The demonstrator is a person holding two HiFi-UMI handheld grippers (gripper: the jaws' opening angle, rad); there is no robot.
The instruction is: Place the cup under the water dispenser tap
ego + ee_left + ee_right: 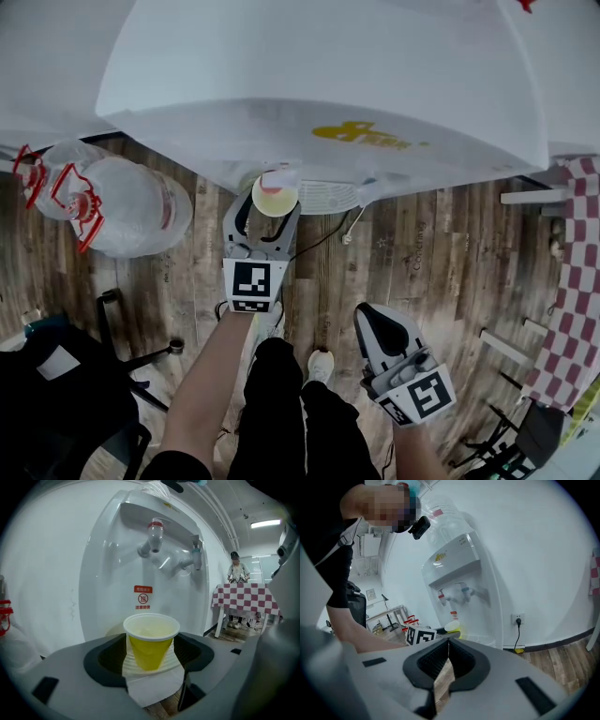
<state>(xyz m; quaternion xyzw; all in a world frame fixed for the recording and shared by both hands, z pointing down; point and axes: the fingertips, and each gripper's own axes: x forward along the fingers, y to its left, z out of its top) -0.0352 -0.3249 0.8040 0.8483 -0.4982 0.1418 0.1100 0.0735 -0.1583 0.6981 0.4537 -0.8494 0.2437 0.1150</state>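
Note:
A yellow paper cup (275, 194) with a white rim stands upright between the jaws of my left gripper (273, 202), which is shut on it at the rim. In the left gripper view the cup (151, 639) hangs just over the white ribbed drip tray (136, 666), below and in front of the red tap (153, 537); the blue tap (195, 558) is to the right. The white water dispenser (319, 75) fills the top of the head view. My right gripper (372, 316) hangs back lower right, shut and empty (449, 645).
Big clear water bottles (112, 202) with red handles lie left of the dispenser. A red-checked table (574, 281) stands at the right, with a person (237, 569) behind it. A black chair (66, 394) is at lower left. A cable (352, 223) runs to a wall socket (516, 619).

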